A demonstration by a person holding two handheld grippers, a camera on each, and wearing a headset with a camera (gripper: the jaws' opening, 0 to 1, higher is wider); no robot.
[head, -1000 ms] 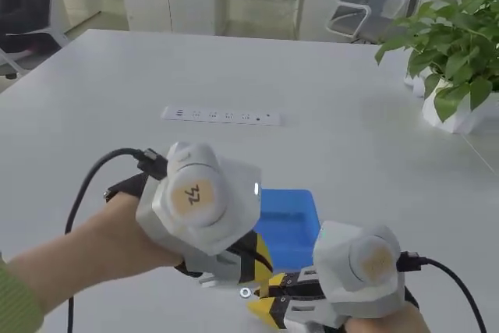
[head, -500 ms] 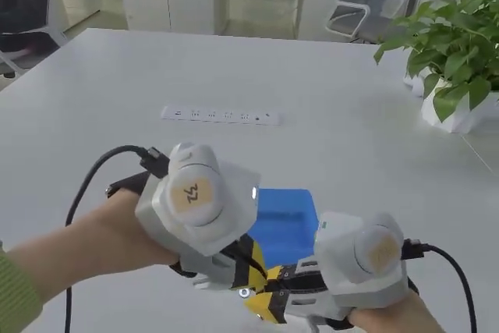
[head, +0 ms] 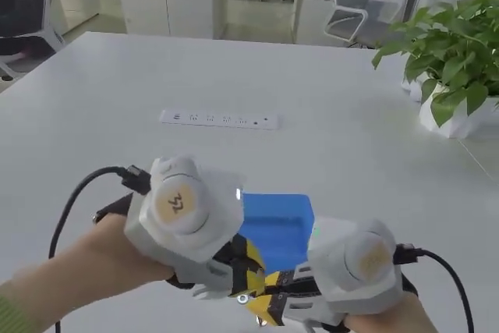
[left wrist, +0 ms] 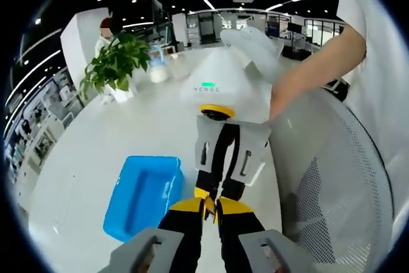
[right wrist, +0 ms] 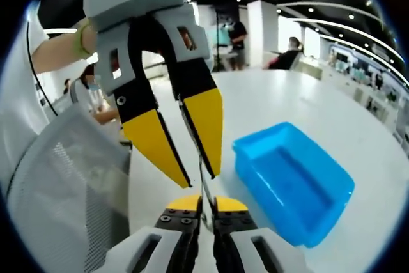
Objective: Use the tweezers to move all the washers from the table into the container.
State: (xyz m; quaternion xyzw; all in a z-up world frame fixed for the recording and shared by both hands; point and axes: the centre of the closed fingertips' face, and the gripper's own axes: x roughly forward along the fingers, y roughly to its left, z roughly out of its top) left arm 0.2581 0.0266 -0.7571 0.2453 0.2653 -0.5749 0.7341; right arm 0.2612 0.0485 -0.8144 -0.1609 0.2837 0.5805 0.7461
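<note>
The blue container [head: 281, 220] stands on the white table [head: 234, 76], just beyond both grippers. My left gripper [head: 245, 282] and right gripper [head: 273, 306] meet tip to tip near the table's front edge. A small silvery washer [head: 244, 299] lies on the table right under the tips. In the right gripper view the thin metal tweezers [right wrist: 203, 187] run up from my right gripper [right wrist: 203, 204], shut on them, into the narrow gap of the left gripper [right wrist: 199, 177]. In the left gripper view my left gripper [left wrist: 211, 206] has its yellow tips nearly together, beside the container [left wrist: 144, 193].
A white power strip [head: 219, 119] lies mid-table. A potted plant [head: 452, 52] stands at the right edge. Office chairs and cabinets stand beyond the far edge. A mesh chair [left wrist: 339, 196] is close behind the right gripper.
The two grippers have drawn closer until their tips meet over the washer. The left gripper has come down and slightly left. The head camera has tilted a little.
</note>
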